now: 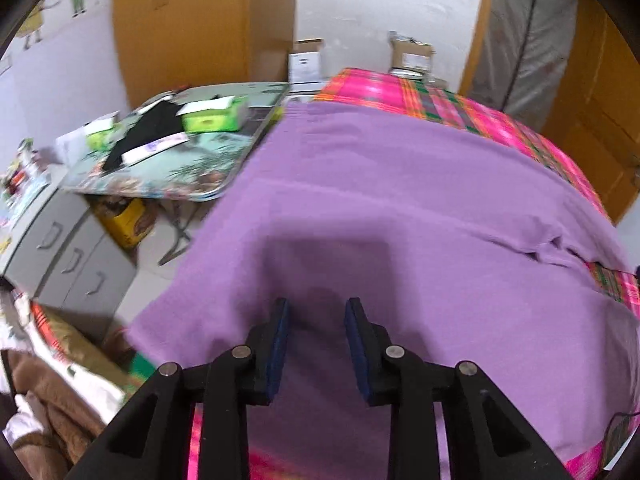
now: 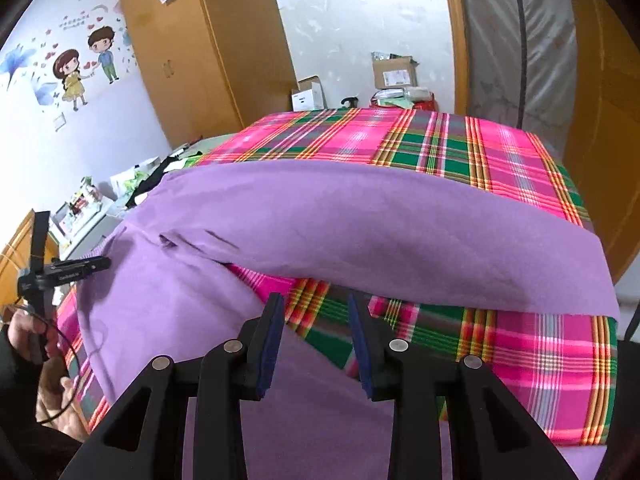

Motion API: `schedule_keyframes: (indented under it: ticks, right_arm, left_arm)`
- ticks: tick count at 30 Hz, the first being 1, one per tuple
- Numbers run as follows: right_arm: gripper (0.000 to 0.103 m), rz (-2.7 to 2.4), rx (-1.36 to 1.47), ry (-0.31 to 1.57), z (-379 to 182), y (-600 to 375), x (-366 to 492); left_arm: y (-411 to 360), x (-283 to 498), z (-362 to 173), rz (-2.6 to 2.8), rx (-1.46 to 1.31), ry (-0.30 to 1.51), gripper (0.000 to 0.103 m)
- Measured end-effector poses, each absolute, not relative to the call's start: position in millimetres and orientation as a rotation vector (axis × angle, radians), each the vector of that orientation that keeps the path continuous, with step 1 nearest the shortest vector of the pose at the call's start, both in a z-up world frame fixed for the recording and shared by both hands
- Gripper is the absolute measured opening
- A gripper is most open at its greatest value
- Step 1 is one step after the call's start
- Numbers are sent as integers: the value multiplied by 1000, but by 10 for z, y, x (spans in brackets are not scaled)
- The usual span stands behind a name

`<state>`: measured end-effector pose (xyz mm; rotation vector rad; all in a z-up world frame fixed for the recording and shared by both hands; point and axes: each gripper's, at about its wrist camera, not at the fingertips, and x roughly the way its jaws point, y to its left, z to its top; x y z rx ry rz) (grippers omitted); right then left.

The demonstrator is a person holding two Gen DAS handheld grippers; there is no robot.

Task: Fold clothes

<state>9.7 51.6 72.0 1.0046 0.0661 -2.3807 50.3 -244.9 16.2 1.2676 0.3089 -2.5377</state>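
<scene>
A purple garment [image 1: 392,208] lies spread over a pink and green plaid cloth [image 1: 452,100] that covers the table. My left gripper [image 1: 318,306] hovers open just above the purple fabric, nothing between its blue pads. In the right wrist view the purple garment [image 2: 360,216] shows a long sleeve reaching right across the plaid cloth [image 2: 520,344], with a bare plaid wedge below it. My right gripper [image 2: 316,302] is open over that wedge, beside the garment's lower edge, holding nothing. The left gripper's body [image 2: 64,270] and a hand [image 2: 28,332] appear at the far left.
A printed side table [image 1: 168,176] with green boxes [image 1: 212,118] and black cloth stands left of the work surface. Grey drawers [image 1: 68,256] sit below it. Cardboard boxes [image 2: 394,72] and a wooden wardrobe [image 2: 192,52] stand behind. A wooden door frame [image 2: 600,120] is on the right.
</scene>
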Motion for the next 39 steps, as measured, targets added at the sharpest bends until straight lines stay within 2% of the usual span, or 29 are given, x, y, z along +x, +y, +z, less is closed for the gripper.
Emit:
schedule_keyframes:
  ticks: [6, 20, 39]
  right_arm:
    - [36, -2426, 839, 60, 787, 600, 302]
    - [36, -2298, 1046, 17, 505, 476, 430]
    - [36, -2328, 1123, 74, 271, 385, 351]
  left_arm:
    - [-2622, 776, 172, -2525, 1238, 345, 28]
    - [-2237, 740, 272, -2601, 1244, 288, 28]
    - [-1698, 251, 318, -2666, 1260, 161, 28]
